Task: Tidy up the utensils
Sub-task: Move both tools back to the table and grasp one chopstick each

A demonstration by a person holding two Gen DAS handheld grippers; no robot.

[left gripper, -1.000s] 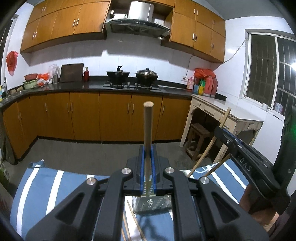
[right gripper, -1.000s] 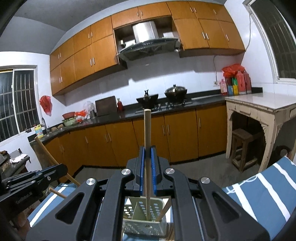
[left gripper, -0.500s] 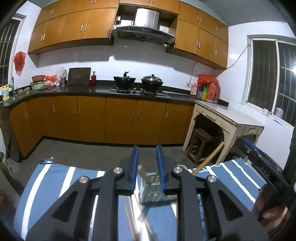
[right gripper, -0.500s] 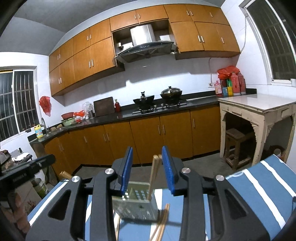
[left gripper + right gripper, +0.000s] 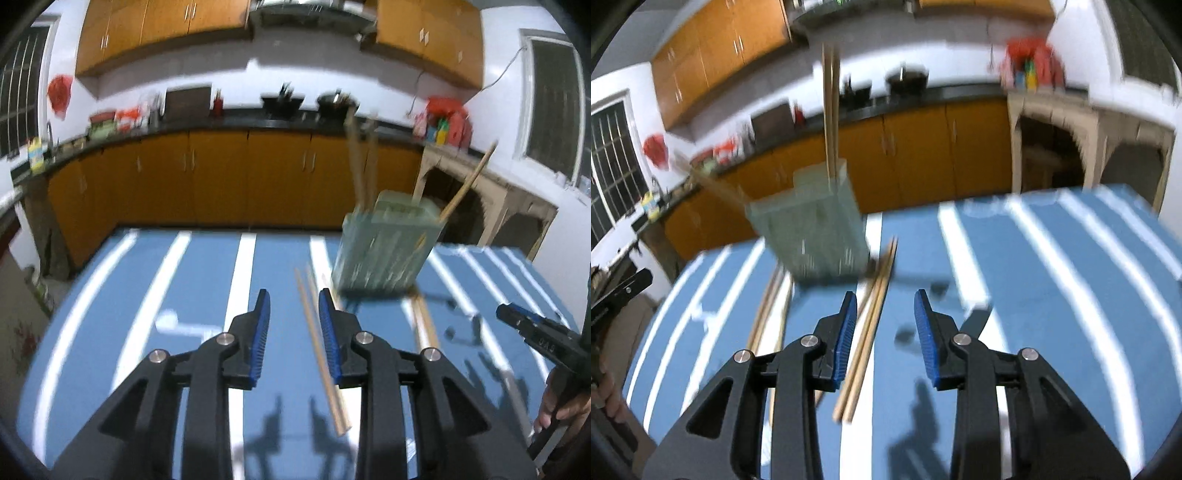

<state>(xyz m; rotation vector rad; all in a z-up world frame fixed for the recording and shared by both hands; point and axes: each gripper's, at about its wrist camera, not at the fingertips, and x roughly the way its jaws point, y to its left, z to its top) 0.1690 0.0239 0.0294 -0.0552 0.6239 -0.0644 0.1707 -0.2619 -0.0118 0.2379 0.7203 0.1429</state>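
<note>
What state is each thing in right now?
Left claw: opening, nothing gripped, a loose chopstick lying below.
Right claw: open, empty, over a chopstick pair.
Holder: upright on the striped cloth, chopsticks standing inside.

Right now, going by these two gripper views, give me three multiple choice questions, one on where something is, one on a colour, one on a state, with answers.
1. Where is the utensil holder?
A. On the striped cloth
B. On the kitchen counter
C. Hanging on the wall

2. What colour are the cloth and its stripes?
A. Red with black
B. Blue with white
C. Green with yellow

3. What is between the right gripper pads?
A. A spoon, clamped
B. A chopstick, clamped
C. Nothing gripped

Answers: 1 A, its base rests on the cloth. 2 B, blue with white stripes in both views. 3 C, the pads stand apart above loose chopsticks lying on the cloth.
</note>
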